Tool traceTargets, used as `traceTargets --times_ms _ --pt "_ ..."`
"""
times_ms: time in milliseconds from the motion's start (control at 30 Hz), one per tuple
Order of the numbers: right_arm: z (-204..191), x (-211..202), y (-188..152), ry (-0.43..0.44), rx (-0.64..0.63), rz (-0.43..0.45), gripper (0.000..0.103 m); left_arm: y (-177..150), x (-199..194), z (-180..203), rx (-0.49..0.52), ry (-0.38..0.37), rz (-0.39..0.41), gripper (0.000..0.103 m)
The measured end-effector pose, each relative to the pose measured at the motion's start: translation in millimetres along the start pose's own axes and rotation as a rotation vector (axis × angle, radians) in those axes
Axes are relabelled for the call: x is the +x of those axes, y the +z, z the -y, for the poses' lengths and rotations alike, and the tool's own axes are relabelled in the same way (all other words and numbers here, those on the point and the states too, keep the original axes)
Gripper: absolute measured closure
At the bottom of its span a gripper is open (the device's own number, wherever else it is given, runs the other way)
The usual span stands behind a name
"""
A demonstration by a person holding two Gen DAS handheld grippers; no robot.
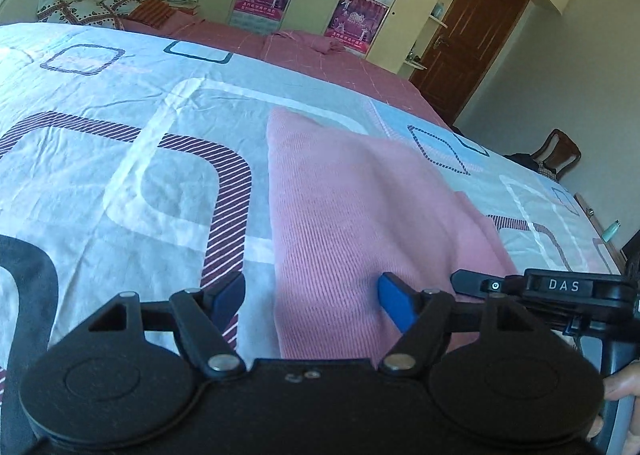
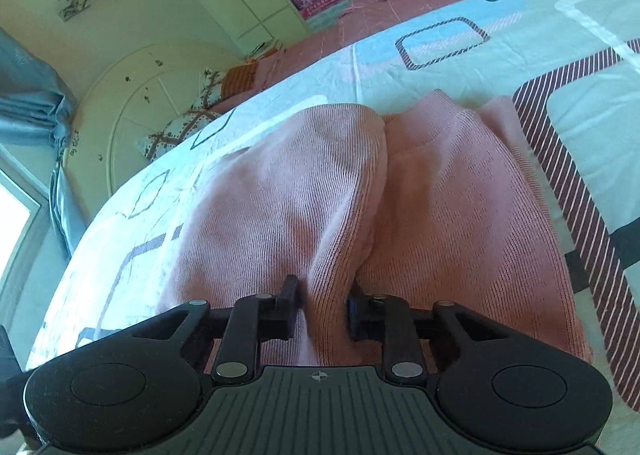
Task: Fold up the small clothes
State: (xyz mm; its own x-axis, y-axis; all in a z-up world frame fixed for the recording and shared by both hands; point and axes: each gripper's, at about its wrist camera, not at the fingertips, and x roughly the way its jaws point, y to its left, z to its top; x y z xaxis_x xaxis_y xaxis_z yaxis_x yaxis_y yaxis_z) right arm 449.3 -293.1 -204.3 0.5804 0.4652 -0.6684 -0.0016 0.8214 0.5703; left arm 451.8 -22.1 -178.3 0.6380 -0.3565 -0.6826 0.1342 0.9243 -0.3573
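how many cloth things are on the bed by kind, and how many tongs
pink knit garment: 1, with a fold of it pinched in the right tongs
patterned bedspread: 1
pink sheet: 1
patterned pillows: 2
tongs: 2, the left tongs open over the garment's edge
total: 7

Both views are lit by soft daylight. In the right wrist view a blown-out window [image 2: 16, 215] is seen at the left edge, beside the blue curtain [image 2: 28, 103]. Straight lines are bowed strongly toward the corners by the fisheye lens. A soft shadow is cast on the pink garment [image 1: 352, 215] just ahead of the left tool [image 1: 312, 295]. Fine detail is slightly smeared throughout.
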Motion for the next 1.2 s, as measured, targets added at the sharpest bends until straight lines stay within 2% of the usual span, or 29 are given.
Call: traceTargets --times_ms 33,100,300,367,500,567,633,767,900,1033,1100,1200 --pt "0.1 -2.2 1.0 0.009 -0.003 0.0 0.092 1.0 1.1 1.0 0.002 -0.003 0.002 0.031" --pt "-4.4 -10.8 3.4 0.001 -0.04 0.018 0.093 4.1 1.3 6.0 0.016 -0.017 0.011 0.034" --pt "-9.6 -59.9 13.3 -0.059 -0.152 0.135 0.093 9.4 -0.7 40.6 0.12 -0.074 0.035 0.035" --pt "1.3 -69.5 10.6 -0.082 -0.139 0.124 0.093 4.1 5.1 45.6 0.121 -0.079 0.011 0.034" --pt "26.7 -67.5 -7.7 -0.187 -0.096 0.097 0.093 -12.4 23.4 46.1 0.124 -0.07 -0.06 0.03" --pt "38.7 -60.5 -13.8 -0.19 -0.051 0.065 0.093 -16.5 28.8 42.7 0.101 -0.065 -0.078 0.027" --pt "42.1 -61.9 -14.7 -0.184 -0.035 0.075 0.092 -17.3 28.8 40.9 0.089 -0.061 -0.076 0.027" --pt "47.0 -83.1 -15.8 -0.158 -0.009 0.082 0.087 -15.7 27.7 40.8 0.105 -0.065 -0.082 0.026" --pt "53.6 -99.9 -28.0 -0.15 0.005 0.046 0.086 -16.0 28.3 40.3 0.103 -0.066 -0.082 0.025" --pt "56.5 -99.4 -43.1 -0.175 -0.006 -0.001 0.087 -17.1 30.4 42.0 0.11 -0.063 -0.082 0.024" --pt "57.6 -97.0 -48.0 -0.195 -0.006 -0.016 0.092 -15.5 30.4 42.8 0.113 -0.063 -0.089 0.024" --pt "56.3 -102.5 -44.6 -0.182 -0.007 -0.021 0.092 -7.9 27.5 41.5 0.094 -0.073 -0.099 0.024"
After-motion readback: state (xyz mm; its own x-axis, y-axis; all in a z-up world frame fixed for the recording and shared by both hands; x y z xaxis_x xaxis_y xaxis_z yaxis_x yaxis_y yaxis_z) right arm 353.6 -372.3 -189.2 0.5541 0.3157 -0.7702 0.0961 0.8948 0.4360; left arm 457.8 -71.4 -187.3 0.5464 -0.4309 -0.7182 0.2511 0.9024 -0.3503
